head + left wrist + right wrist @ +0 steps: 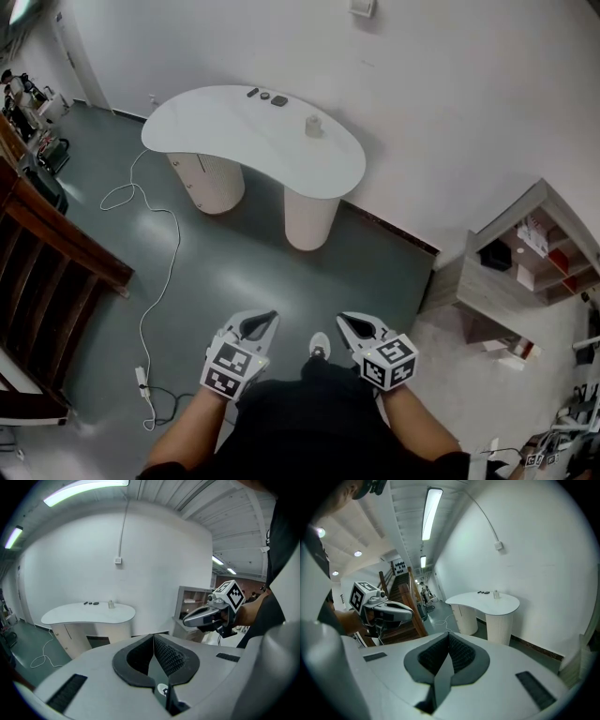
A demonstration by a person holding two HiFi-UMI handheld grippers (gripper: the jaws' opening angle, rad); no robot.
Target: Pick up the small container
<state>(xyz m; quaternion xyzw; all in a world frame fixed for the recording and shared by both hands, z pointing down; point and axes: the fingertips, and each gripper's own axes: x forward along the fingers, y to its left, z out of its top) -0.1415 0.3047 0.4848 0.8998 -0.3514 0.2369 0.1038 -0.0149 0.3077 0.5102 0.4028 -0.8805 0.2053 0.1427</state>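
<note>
The small container (313, 126), a pale little jar, stands on the white kidney-shaped table (225, 131) across the room; it also shows as a tiny container (111, 604) in the left gripper view and a tiny container (496, 594) in the right gripper view. Both grippers are held close to the person's body, far from the table. My left gripper (261, 325) is shut with nothing in it. My right gripper (350, 327) is shut too and holds nothing. Each gripper view shows the other gripper (208, 616) (384, 612) beside it.
Three small dark items (265, 95) lie at the table's far edge. A white cable (150, 272) runs over the grey floor to a power strip (142, 382). A wooden stair rail (56, 234) is at the left, a shelf unit (525, 267) at the right.
</note>
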